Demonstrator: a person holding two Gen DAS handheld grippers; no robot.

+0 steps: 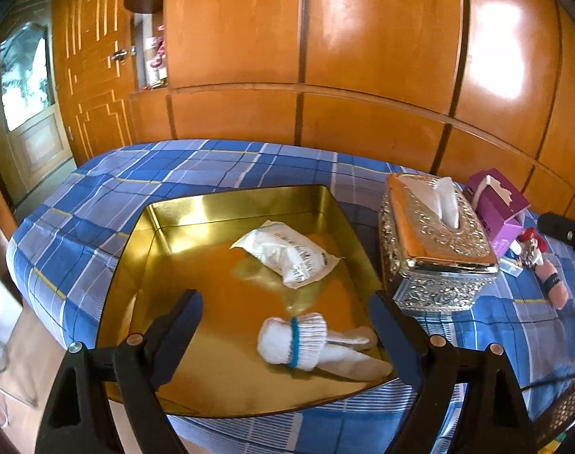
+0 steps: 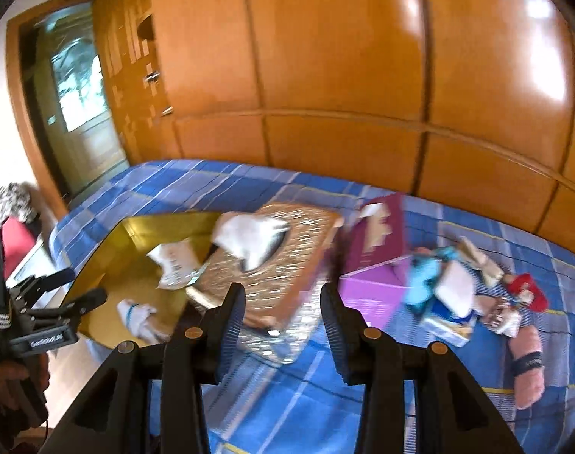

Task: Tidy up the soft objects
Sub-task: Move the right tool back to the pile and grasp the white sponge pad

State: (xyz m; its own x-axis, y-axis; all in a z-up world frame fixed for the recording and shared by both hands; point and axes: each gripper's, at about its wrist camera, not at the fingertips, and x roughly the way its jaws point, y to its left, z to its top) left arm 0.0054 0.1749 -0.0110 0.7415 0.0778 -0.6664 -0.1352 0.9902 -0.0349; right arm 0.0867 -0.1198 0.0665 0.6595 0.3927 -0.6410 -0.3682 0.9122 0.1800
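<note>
Rolled sock [image 1: 293,342] in gold tray [image 1: 226,204], long axis crosswise, just beyond wide empty left jaws; right jaws half-open, empty.

Print on the white packet [image 1: 287,253] in the tray is too blurred to read.

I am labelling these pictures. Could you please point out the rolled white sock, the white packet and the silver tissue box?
rolled white sock [image 1: 287,342]: left wrist view, on the rolled body beside the blue band.
white packet [image 1: 287,253]: left wrist view, on its middle.
silver tissue box [image 1: 435,242]: left wrist view, on its lid.
</note>
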